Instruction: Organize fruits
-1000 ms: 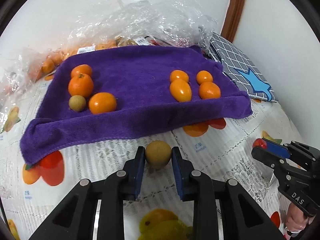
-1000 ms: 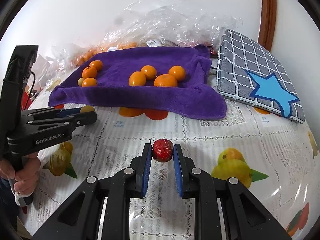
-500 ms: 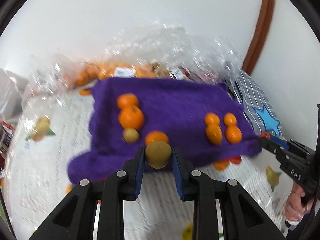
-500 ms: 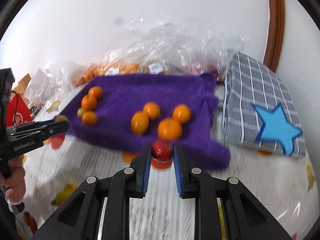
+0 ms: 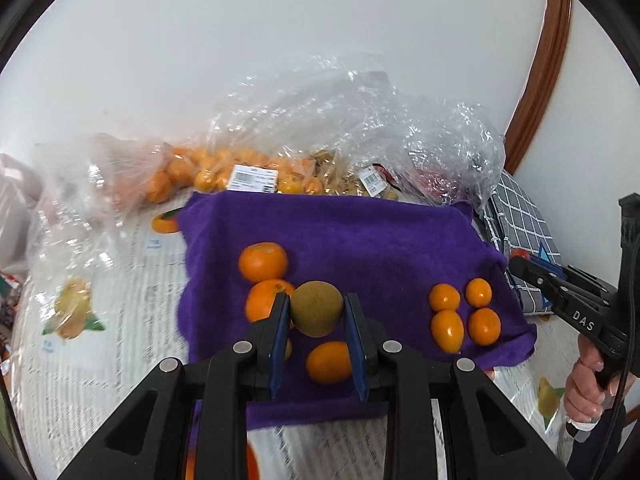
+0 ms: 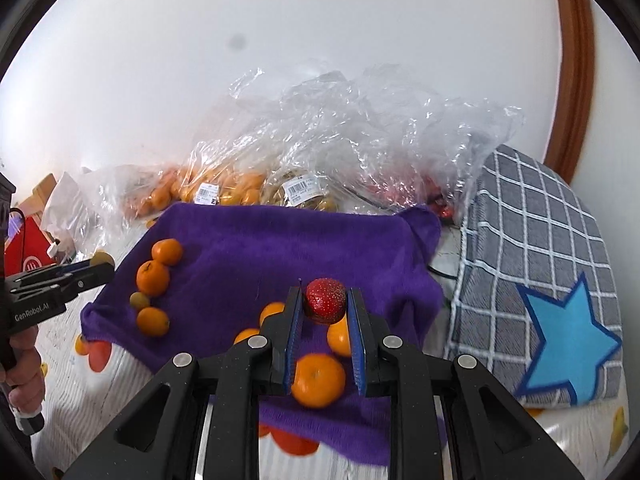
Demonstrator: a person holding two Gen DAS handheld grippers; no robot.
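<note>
Left wrist view: the left gripper [image 5: 316, 312] pinches a brown-green fruit [image 5: 317, 308] above the purple towel [image 5: 360, 240], over the left cluster of oranges [image 5: 263, 262]. Right wrist view: the right gripper [image 6: 323, 312] clamps a red strawberry [image 6: 325, 305] above the towel's right orange group [image 6: 318, 380].

A home, by the look of it: a table under a fruit-printed tablecloth [image 5: 120, 332] stands against a plain white wall [image 6: 320, 40], with a wooden door frame [image 6: 572, 80] at upper right. Supermarket produce bags [image 6: 340, 140] with barcode labels lie at centre, a purple towel [image 6: 280, 248] below them, and a checked star cushion [image 6: 540, 280] at right.
</note>
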